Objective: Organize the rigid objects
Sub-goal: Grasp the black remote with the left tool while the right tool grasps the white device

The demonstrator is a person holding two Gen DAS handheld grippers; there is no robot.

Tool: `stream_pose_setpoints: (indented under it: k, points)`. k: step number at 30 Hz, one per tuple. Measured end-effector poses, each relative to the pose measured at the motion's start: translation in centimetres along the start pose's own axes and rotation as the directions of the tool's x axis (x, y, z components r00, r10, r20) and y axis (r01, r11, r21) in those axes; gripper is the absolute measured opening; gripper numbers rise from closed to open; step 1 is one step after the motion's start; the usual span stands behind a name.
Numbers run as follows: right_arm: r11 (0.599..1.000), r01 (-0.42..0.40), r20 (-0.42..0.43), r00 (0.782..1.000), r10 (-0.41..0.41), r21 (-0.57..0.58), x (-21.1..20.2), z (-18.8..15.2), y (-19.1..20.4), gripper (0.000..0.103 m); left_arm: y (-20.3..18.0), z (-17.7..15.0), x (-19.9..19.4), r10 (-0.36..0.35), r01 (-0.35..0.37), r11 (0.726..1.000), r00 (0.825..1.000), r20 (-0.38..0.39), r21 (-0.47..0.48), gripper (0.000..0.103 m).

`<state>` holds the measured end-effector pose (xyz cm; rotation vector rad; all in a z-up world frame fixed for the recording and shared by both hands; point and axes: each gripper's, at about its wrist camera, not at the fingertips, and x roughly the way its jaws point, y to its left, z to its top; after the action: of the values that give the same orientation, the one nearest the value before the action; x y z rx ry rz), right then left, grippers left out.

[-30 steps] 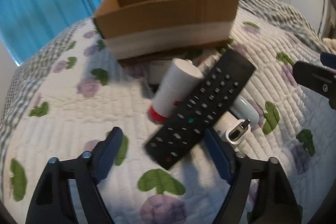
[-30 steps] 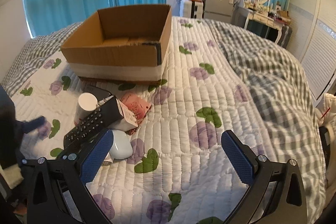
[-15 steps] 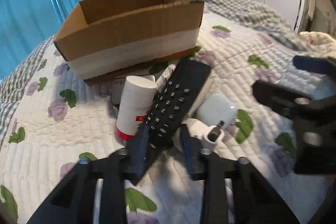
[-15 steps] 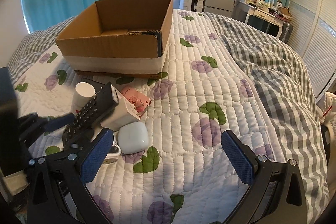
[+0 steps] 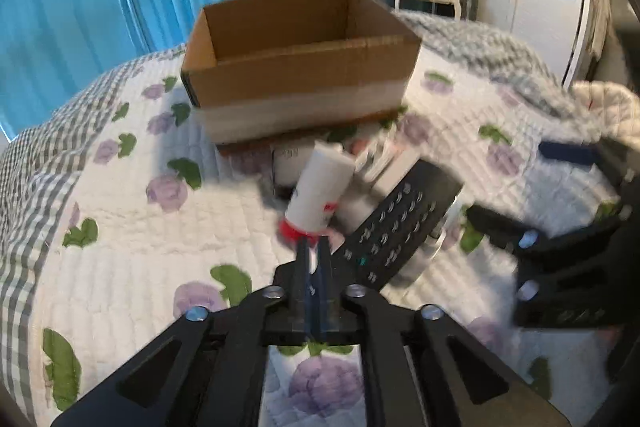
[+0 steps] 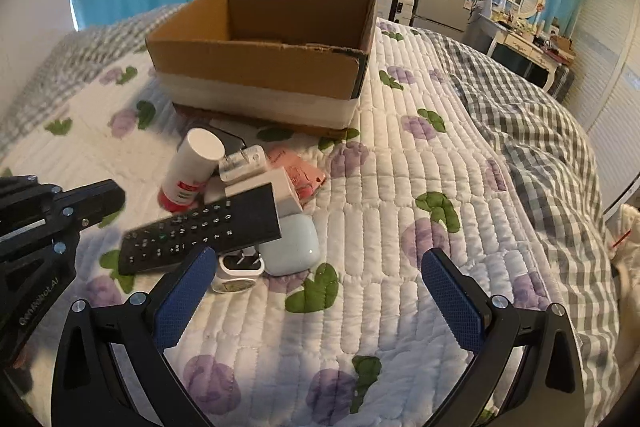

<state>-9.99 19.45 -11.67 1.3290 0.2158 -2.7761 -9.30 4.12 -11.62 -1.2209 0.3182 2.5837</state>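
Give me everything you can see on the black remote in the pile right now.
The black remote is a long flat slab, plastic by the look, with rows of small pale buttons facing up. It lies tilted, its far end propped on a white box, its near end low over the quilt. A white charger plug sits partly under its edge. Neither the left gripper, closed, nor the right gripper, open, holds it.

remote (image 6: 200,231) hides part of the white plug (image 6: 238,269); left view blurred.
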Motion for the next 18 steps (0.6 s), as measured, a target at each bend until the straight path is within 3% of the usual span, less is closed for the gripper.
stream_pose_setpoints:
  k: [4,12,14,16,17,18]
  points:
    - [0.999,-0.012,-0.014,1.0,0.012,0.031,0.3,0.0,-0.7,0.103,-1.0,-0.9,0.8,0.012,-0.011,0.998,1.0,-0.02,0.055,0.076]
    - [0.99,-0.036,-0.006,0.999,0.037,0.137,0.2,-0.3,-3.0,0.103,-3.7,-0.6,3.1,0.033,-0.029,0.991,0.999,-0.028,0.134,0.074]
    - [0.989,-0.037,-0.01,0.999,0.039,0.143,0.4,-0.4,-3.2,0.103,-4.2,-0.5,3.9,0.027,-0.02,0.988,0.999,-0.045,0.15,0.058]
    - [0.988,-0.044,-0.008,0.999,0.046,0.151,0.4,-0.5,-3.4,0.103,-4.2,-0.5,3.9,0.018,-0.011,0.988,0.999,-0.046,0.152,0.054]
    - [0.987,-0.048,-0.006,0.999,0.05,0.156,0.4,-0.5,-3.5,0.103,-4.1,-0.5,3.8,0.003,0.003,0.989,0.999,-0.044,0.146,0.038]
    - [0.986,-0.052,-0.004,0.999,0.053,0.161,0.4,-0.6,-3.6,0.103,-3.9,-0.4,3.3,0.001,0.004,0.991,0.999,-0.032,0.13,0.031]
